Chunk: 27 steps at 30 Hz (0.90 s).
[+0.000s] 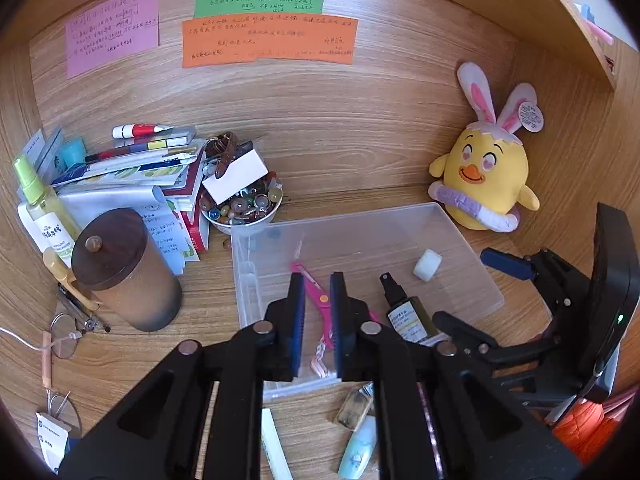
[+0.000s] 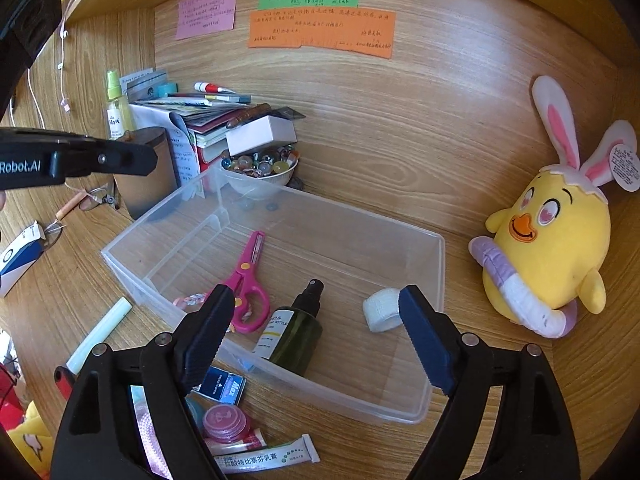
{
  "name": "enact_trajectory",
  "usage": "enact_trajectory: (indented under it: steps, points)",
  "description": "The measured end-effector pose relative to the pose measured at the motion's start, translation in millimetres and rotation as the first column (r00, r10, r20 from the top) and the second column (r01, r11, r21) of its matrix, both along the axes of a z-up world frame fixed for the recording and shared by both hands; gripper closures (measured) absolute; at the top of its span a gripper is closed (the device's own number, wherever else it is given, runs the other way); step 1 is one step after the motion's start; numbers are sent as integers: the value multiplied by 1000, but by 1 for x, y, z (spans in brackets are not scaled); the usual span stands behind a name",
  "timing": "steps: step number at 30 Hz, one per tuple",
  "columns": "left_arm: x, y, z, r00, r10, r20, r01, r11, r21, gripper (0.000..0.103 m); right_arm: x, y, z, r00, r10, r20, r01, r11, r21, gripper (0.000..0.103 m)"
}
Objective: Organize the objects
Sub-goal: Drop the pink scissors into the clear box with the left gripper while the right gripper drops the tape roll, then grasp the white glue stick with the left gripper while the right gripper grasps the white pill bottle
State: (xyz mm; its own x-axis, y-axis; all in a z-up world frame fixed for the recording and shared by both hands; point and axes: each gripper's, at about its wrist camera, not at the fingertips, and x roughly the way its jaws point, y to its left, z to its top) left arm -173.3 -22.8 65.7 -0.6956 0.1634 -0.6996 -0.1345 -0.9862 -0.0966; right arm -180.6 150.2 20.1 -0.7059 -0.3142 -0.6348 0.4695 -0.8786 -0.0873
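A clear plastic bin (image 2: pixel 440 264) lies on the wooden desk. In it are pink scissors (image 2: pixel 246 276), a dark green spray bottle (image 2: pixel 298 332) lying down and a white tape roll (image 2: pixel 380 312). My right gripper (image 2: pixel 316 292) hangs wide open above the bin's near side, its fingers either side of the bottle and apart from it. My left gripper (image 1: pixel 318 280) hovers over the bin's (image 1: pixel 460 216) left part. Its pads stand a narrow gap apart with nothing held. The scissors (image 1: pixel 316 296) show through that gap on the bin floor.
A yellow plush chick (image 2: pixel 552 240) sits right of the bin. Behind it to the left are a bowl of beads (image 2: pixel 260 168), a pile of books and a brown lidded jar (image 1: pixel 128 268). A pale stick (image 2: pixel 100 332), a blue box (image 2: pixel 224 388) and tubes lie in front.
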Motion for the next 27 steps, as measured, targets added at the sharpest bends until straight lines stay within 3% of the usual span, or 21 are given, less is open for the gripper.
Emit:
enact_trajectory:
  steps: [1, 3, 6, 12, 17, 27]
  points:
    - [3, -1, -1, 1000, 0, 1, 0, 1000, -1, 84, 2, 2, 1, 1000, -3, 0, 3, 1000, -6, 21]
    - [10, -3, -4, 1000, 1, 7, -1, 1000, 1, 65, 8, 6, 3, 1000, -10, 6, 10, 1000, -22, 21]
    - [23, -5, -10, 1000, 16, 1, -16, 1000, -16, 46, 19, 14, 3, 999, -30, 13, 31, 999, -37, 21]
    - [49, -11, -23, 1000, 30, 9, -30, 999, -36, 25, 49, 36, -2, 996, -94, 9, 94, 995, -20, 20]
    - [69, -16, -42, 997, 67, 46, -64, 997, -50, 9, 72, 60, -19, 990, -130, 61, 131, 991, -11, 18]
    - [91, -28, -94, 974, 125, 190, -115, 991, -63, 8, 103, 88, -57, 975, -119, 186, 130, 990, -47, 18]
